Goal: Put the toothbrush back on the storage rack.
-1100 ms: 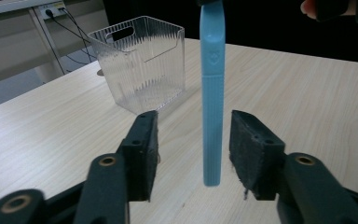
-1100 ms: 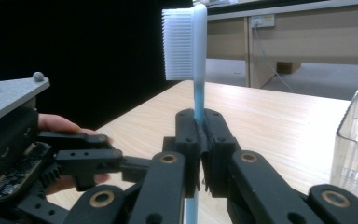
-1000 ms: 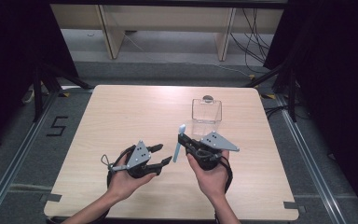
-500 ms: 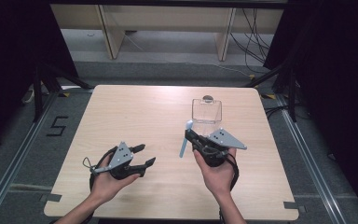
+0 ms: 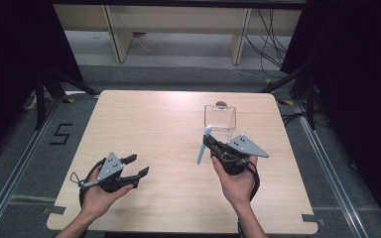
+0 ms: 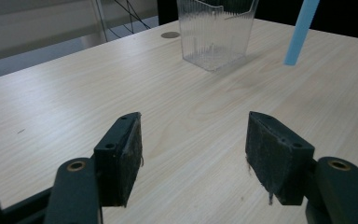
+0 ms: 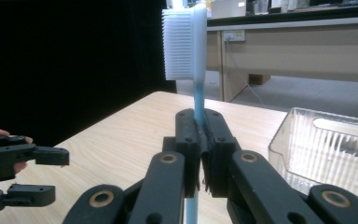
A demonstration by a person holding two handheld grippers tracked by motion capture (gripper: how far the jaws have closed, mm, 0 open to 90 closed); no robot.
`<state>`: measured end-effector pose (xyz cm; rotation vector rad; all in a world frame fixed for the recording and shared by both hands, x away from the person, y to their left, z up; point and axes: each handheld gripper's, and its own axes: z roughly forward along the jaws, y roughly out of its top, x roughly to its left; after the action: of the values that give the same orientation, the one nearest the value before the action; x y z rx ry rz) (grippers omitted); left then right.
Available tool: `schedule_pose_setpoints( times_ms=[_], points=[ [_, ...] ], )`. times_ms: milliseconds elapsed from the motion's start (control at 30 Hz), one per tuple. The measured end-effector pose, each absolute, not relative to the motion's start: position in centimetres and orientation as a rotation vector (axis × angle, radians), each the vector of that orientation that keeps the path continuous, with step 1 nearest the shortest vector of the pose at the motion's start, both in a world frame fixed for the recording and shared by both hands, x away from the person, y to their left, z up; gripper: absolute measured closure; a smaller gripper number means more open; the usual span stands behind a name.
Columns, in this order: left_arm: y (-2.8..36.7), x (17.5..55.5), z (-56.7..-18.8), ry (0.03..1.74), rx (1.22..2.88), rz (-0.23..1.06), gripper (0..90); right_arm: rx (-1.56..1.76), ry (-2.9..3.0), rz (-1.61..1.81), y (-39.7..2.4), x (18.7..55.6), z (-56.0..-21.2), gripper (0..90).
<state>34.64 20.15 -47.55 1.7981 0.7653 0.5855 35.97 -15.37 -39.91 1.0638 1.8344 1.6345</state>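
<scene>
The desk [image 5: 178,148] carries little, so I have room to work. My clear plastic tub [image 5: 220,118] stands upright near the far right corner, open at the top, which I judge to be where the toothbrush goes. My right gripper [image 5: 211,145] hovers just on my side of the tub, jaws clamped tight on the blue handle of the toothbrush [image 5: 202,146]. I hold it near the middle with the white bristle head [image 7: 182,44] up and the tail hanging below, so the tail can, I think, drop into the tub first. My left gripper [image 5: 136,166] sits well apart, low toward the near left corner. Its jaws have just been opening and now stand wide with only bare wood between them, which keeps that hand out of the way.
</scene>
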Motion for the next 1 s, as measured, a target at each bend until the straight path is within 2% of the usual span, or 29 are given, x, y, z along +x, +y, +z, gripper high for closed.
schedule_pose_setpoints(
  times_ms=[1000],
  points=[
    [24.2, 34.2, -49.8, 0.903, 1.711, 0.608, 34.4, 1.079, 1.738, 1.596, -17.9, 37.4, -38.3, 86.6]
  ],
)
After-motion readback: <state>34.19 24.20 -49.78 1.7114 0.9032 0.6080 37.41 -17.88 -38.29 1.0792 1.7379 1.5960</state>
